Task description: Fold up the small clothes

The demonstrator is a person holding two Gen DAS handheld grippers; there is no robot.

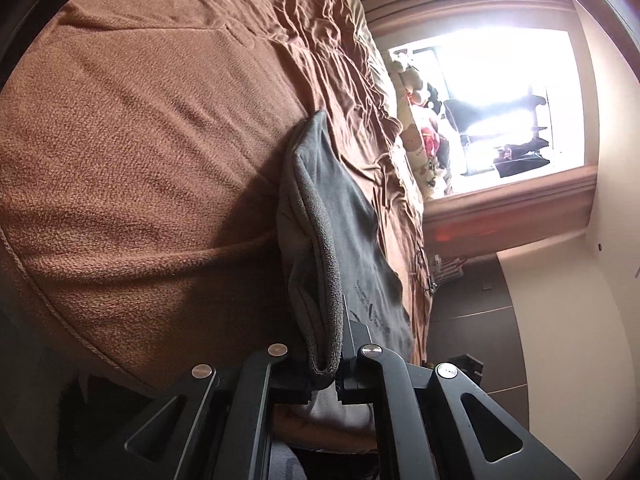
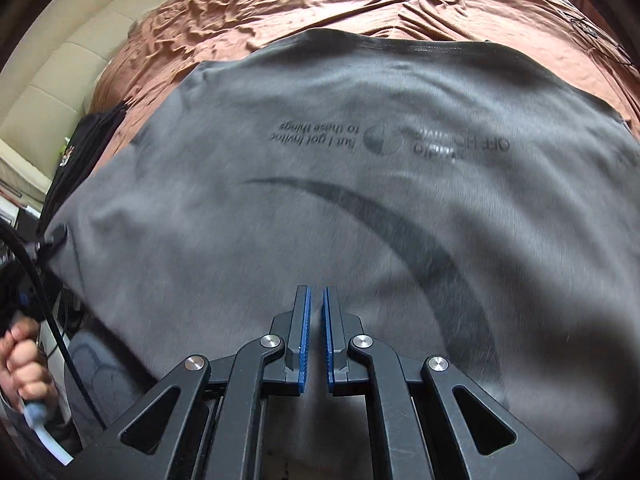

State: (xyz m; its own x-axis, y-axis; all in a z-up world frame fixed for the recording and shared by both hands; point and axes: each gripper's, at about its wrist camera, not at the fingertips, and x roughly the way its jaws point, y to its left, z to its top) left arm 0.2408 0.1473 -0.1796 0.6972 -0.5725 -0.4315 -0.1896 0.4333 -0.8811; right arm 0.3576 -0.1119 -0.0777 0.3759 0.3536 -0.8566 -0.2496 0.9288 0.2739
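Left tool [image 1: 325, 344]: clenched on a bunched edge of the grey T-shirt [image 1: 340, 216], the fold of cloth pinched between its jaws and lifted clear of the bed. Right tool [image 2: 316, 340]: jaws drawn together, nothing between the blue pads [image 2: 305, 336], poised above the shirt's printed back. Grey T-shirt [image 2: 320, 200]: spread across the brown bedsheet [image 2: 320, 8], curved dark print and a line of lettering facing up, far hem near the wrinkled part of the sheet; one near corner is raised toward the person's hand [image 2: 24, 364] at the left of the right-wrist view. Brown blanket [image 1: 140, 160]: textured, beside the shirt. Beyond: soft toys [image 1: 420, 120] below a bright window [image 1: 500, 100]. Risks, as judged: the single-point pinch could slip and drop the edge; a one-sided lift could drag the shirt askew or crease it; the loose sheet could ruck beneath, spoiling a flat fold.
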